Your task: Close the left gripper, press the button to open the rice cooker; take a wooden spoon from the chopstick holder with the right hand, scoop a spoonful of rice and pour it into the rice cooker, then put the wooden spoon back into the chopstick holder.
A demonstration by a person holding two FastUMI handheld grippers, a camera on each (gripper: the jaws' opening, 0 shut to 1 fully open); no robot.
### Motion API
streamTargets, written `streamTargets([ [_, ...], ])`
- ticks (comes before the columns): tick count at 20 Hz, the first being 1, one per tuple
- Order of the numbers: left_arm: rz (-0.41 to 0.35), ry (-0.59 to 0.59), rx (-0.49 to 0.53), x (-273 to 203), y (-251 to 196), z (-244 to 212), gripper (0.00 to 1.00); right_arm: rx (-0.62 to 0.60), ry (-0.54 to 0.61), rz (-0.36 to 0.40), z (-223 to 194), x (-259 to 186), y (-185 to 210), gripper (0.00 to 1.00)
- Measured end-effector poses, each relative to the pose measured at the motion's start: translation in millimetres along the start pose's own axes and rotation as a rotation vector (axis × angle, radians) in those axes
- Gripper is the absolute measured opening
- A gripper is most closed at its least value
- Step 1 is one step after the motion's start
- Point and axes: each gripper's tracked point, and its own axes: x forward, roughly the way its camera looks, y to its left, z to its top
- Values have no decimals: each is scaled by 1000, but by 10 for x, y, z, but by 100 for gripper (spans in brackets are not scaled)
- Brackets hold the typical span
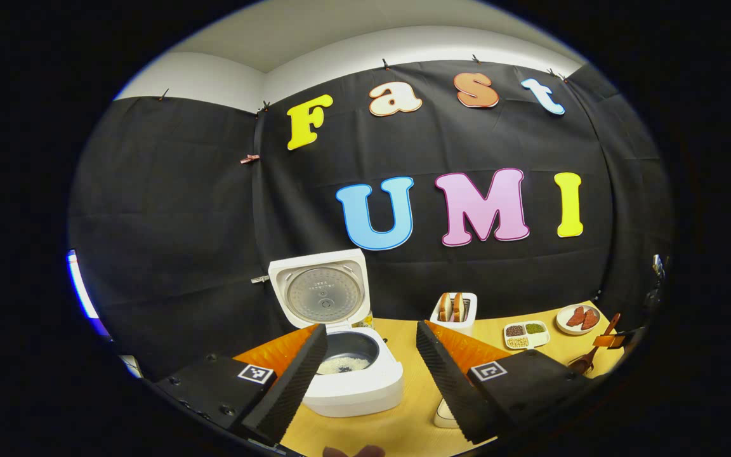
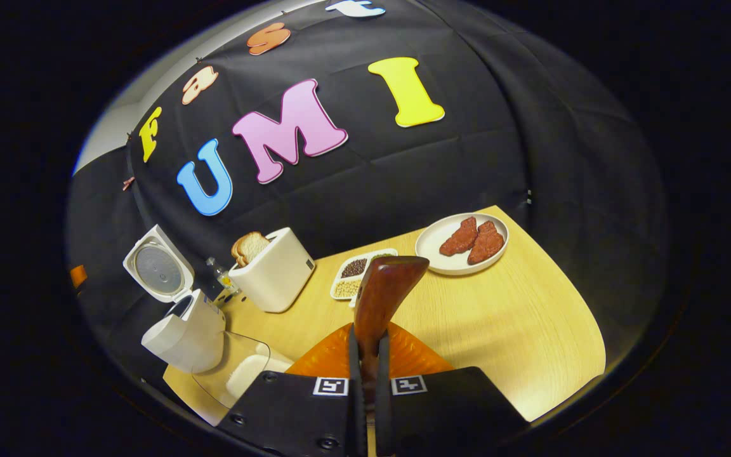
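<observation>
Right gripper point(image 2: 365, 355) clamps the wooden spoon point(image 2: 386, 292) handle, bowl pointing away; the open rice cooker point(image 2: 183, 330) lies far left. Left gripper point(image 1: 372, 362) gapes empty.

Left gripper point(image 1: 372, 355): fingers spread wide apart, nothing between them, held level just in front of the open rice cooker point(image 1: 353, 374). Right gripper point(image 2: 365, 355): fingers pinched together on the wooden spoon point(image 2: 386, 292), tilted, well right of the cooker.

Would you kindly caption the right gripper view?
Right gripper shut on the wooden spoon, above the table; rice cooker open.
</observation>
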Motion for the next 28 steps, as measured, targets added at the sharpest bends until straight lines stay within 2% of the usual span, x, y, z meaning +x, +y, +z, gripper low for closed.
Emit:
streamTargets([
  [5,-58,-30,-31,148,124,26,97,-57,-98,-24,413,-229,274,10],
  [10,-169,-56,-73,389,275,-24,97,-91,-155,-45,608,-535,875,10],
  [14,-217,-71,-108,530,527,-56,97,-173,-150,3,481,-557,1701,10],
  [16,-236,-79,-96,558,687,-82,97,-237,-158,2,357,-426,2033,10],
  [18,-238,-82,-78,610,869,-117,97,-283,-129,-24,117,-250,2196,10],
  [22,-276,-81,-60,649,1097,-222,97,-404,-64,-86,-379,89,2313,10],
  [24,-291,-73,-51,682,1184,-281,97,-469,-34,-145,-606,231,2204,10],
  [25,-298,-74,-51,689,1220,-288,97,-502,-28,-177,-669,299,2158,14],
  [26,-306,-74,-52,696,1246,-296,97,-532,-24,-212,-729,365,2085,10],
  [28,-314,-70,-51,731,1303,-332,97,-579,-2,-268,-873,477,1970,10],
])
